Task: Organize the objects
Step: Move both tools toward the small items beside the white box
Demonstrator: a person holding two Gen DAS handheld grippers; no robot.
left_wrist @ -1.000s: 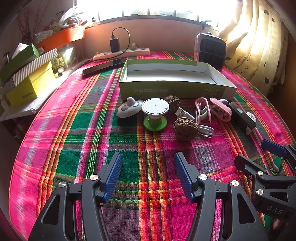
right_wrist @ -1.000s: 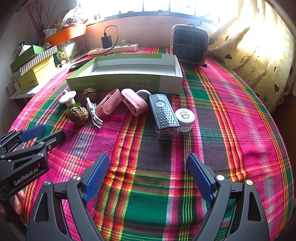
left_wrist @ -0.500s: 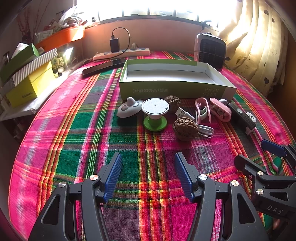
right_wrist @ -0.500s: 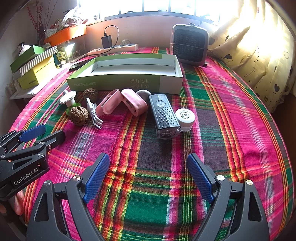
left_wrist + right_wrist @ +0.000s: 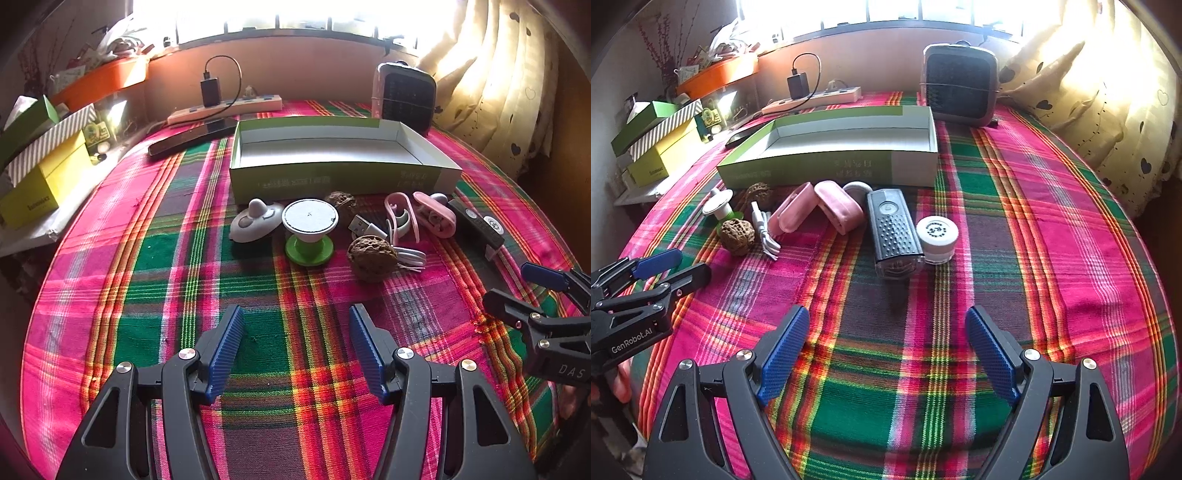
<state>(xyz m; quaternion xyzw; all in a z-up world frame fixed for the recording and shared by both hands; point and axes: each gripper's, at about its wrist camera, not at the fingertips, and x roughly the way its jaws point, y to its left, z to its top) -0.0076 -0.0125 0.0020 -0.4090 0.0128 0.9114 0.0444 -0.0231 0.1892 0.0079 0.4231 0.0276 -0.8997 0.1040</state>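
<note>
An empty green and white box (image 5: 343,155) (image 5: 849,147) lies on the plaid tablecloth. In front of it sits a row of small things: a white knob (image 5: 255,221), a green and white stand (image 5: 309,229) (image 5: 718,206), two walnuts (image 5: 371,256) (image 5: 738,236), a white USB cable (image 5: 402,253) (image 5: 764,236), pink clips (image 5: 432,218) (image 5: 816,210), a black bike light (image 5: 894,232) (image 5: 476,225) and a small white jar (image 5: 938,238). My left gripper (image 5: 295,347) (image 5: 670,267) is open and empty, short of the stand. My right gripper (image 5: 886,354) (image 5: 524,284) is open and empty, short of the bike light.
A small heater (image 5: 960,85) (image 5: 406,96) stands behind the box at the right. A power strip with a charger (image 5: 225,105) and a dark phone (image 5: 192,138) lie at the back. Stacked boxes (image 5: 44,162) sit off the table's left edge. A curtain (image 5: 1108,81) hangs at right.
</note>
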